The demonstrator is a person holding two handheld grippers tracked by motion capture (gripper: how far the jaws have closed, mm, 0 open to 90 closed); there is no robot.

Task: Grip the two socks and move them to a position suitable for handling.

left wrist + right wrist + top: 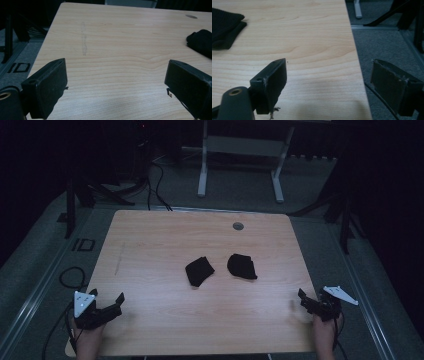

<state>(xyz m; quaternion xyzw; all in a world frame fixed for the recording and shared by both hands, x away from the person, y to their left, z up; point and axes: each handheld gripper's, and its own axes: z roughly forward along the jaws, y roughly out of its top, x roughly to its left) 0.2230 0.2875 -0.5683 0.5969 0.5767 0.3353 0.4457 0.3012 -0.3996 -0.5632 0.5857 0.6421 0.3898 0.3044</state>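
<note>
two folded cloths lie side by side mid-tabletop (150,245), the left cloth (199,271) near the right cloth (242,266), with the left tool (107,303) and right tool (306,301) at the near corners.

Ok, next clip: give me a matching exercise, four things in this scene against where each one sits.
Things:
1. left gripper
2. right gripper
3. left cloth
4. grey disc

Places:
A. far edge of the table
B. near right corner, jaws open
C. middle of the table, beside the right cloth
D. near left corner, jaws open

Pairs: 1-D, 2-B, 3-C, 4-A
</note>
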